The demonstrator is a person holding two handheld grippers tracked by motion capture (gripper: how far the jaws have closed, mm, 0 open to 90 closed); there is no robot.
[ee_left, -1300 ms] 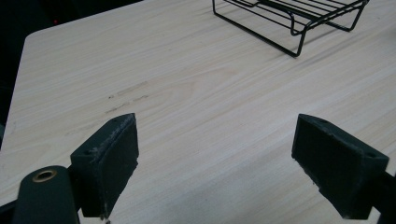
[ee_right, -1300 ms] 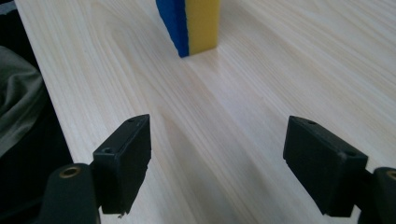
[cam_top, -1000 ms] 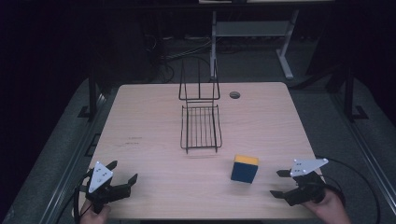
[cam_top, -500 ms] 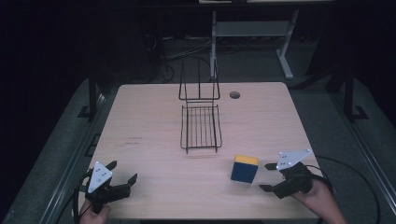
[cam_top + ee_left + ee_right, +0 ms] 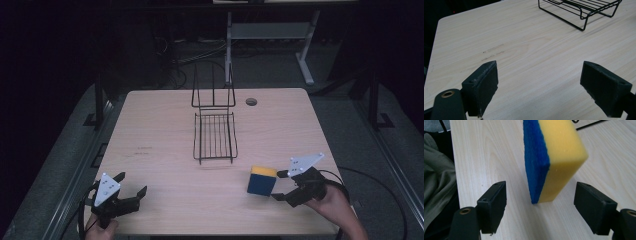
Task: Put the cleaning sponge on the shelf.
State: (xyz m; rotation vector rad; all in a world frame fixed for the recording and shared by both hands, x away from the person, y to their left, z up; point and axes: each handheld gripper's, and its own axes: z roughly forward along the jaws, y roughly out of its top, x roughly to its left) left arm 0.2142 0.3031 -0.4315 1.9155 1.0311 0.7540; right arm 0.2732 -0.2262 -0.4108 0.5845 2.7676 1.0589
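From the high view I see my right gripper (image 5: 281, 186) near the table's (image 5: 160, 130) front right corner, hand and wrist coming in from the bottom edge, jaws pointed left at the sponge (image 5: 262, 180), which stands on edge just beside them. Its jaws have just been closing a little, yet they are spread wide, and in the right gripper view the pads (image 5: 492, 206) stand clear of the sponge (image 5: 551, 157) on both sides without touching it. That close view shows what the high one cannot: a blue scouring face on the left and yellow foam on the right, the block leaning slightly. My left gripper (image 5: 131, 187) sits low at the front left corner, jaws spread with nothing between them. Its own view looks across bare wood to the wire rack (image 5: 584, 10), well apart from it; from above, the rack (image 5: 215, 135) lies mid-table.
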